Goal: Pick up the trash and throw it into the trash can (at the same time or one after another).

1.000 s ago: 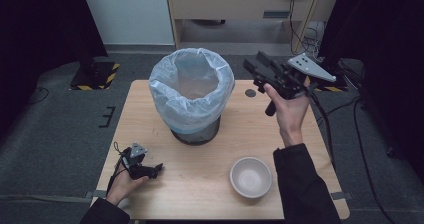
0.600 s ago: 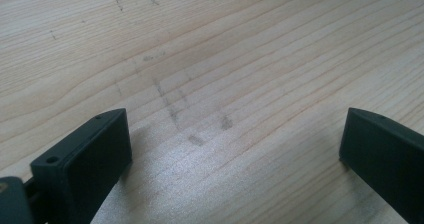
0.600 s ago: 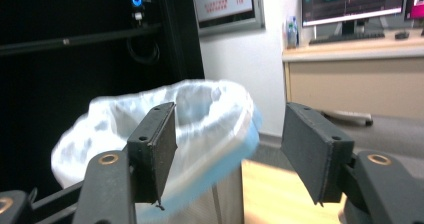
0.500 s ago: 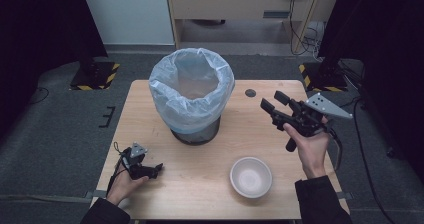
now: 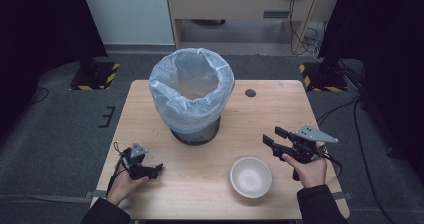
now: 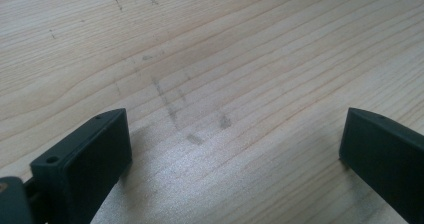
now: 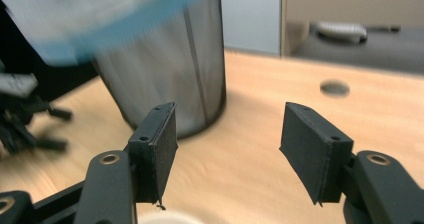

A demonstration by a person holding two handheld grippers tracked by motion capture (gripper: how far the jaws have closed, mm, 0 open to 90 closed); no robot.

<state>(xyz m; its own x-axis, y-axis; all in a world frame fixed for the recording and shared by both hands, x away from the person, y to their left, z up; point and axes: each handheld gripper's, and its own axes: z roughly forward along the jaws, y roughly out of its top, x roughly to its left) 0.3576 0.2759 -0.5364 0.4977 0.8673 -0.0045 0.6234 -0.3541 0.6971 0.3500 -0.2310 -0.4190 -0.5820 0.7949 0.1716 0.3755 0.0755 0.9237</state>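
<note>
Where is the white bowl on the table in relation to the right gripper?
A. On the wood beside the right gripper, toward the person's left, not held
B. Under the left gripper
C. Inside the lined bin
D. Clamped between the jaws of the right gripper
A: in the high view the white bowl sits free on the table, next to the right gripper, whose open jaws hold nothing.

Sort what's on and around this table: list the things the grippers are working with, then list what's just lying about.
In the job:
- white bowl, beside the open right gripper
- mesh bin lined with a bag
- left gripper, open, low over the table

Lying about:
- dark round hole in the tabletop
- cables on the floor beyond
</note>
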